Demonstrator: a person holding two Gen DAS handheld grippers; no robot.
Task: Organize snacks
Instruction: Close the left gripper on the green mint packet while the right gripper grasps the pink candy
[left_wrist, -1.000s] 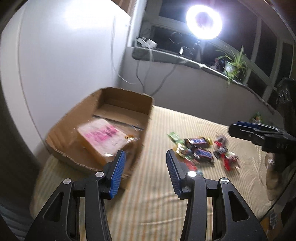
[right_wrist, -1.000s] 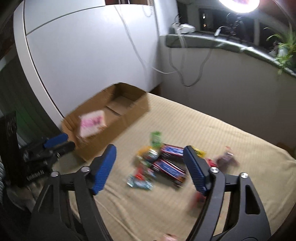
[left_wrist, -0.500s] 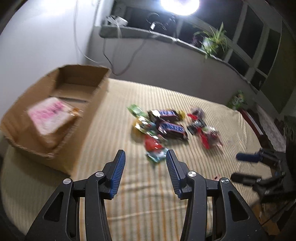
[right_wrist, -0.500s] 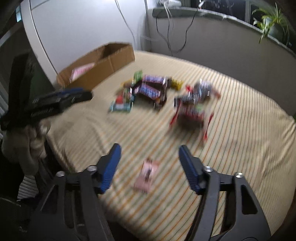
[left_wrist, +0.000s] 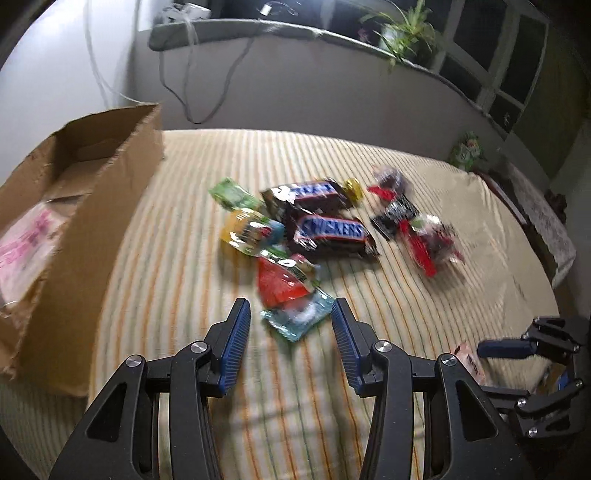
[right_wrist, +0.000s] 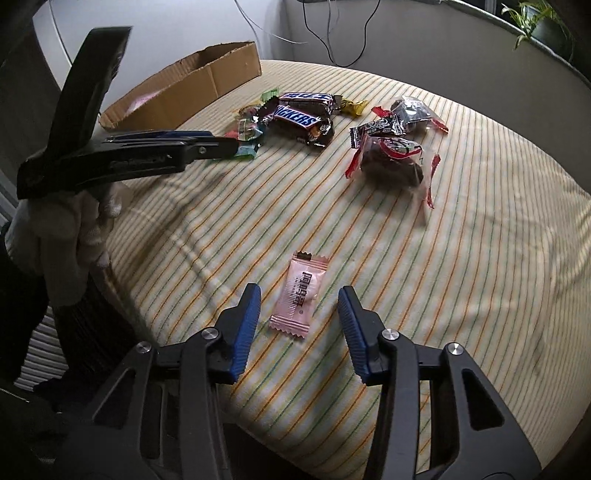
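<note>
where it lies, pink wrapper (right_wrist: 300, 295), flat, crimped ends

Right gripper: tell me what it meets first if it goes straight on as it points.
The right gripper would likely first meet the small pink sealed snack sachet lying flat on the striped cloth between its open jaws, untouched.

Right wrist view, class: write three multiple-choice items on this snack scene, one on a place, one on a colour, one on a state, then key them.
1. The pink sachet lies
A. in the box
B. between the right claw's fingers
C. on the Snickers bars

2. The claw pads are
A. blue
B. red
C. white

3. The cardboard box is
A. taped shut
B. overturned
C. open-topped

Key: 1 B, the sachet sits on the striped cloth between the pads, untouched. 2 A, both pads show blue. 3 C, its inside is visible.
</note>
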